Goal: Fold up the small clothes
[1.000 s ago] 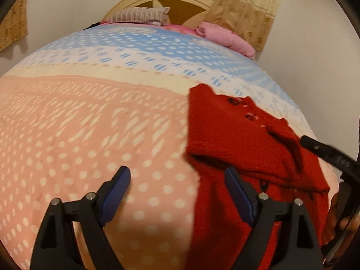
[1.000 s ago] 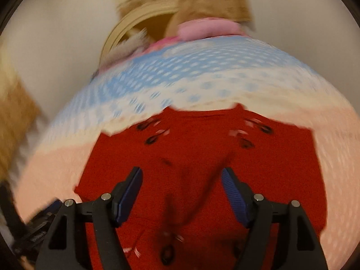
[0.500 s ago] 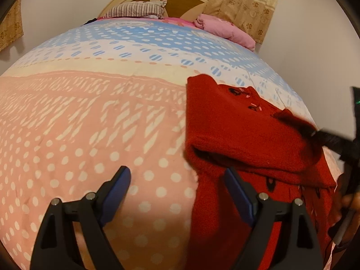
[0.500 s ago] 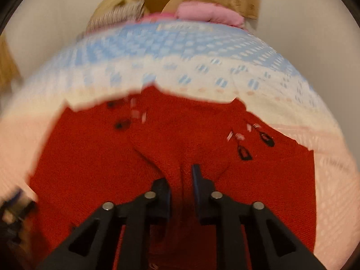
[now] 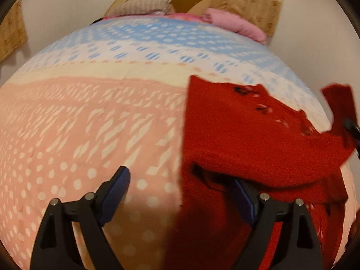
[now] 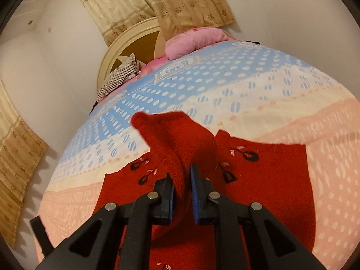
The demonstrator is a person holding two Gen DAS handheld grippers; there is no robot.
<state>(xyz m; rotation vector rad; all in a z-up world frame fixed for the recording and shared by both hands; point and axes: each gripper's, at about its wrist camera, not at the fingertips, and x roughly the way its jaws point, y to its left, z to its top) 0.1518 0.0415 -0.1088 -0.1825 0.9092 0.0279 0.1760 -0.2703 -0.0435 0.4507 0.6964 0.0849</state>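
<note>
Folding is partly done: the red knitted sweater (image 6: 265,180) lies doubled over on the bed (image 5: 90,117). The right gripper (image 6: 182,184) pinches a raised sleeve; the left gripper (image 5: 180,193) has its jaws wide apart, empty.

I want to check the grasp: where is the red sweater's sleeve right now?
In the right wrist view the sleeve is lifted off the red sweater, pinched in the right gripper above the bedspread.
</note>
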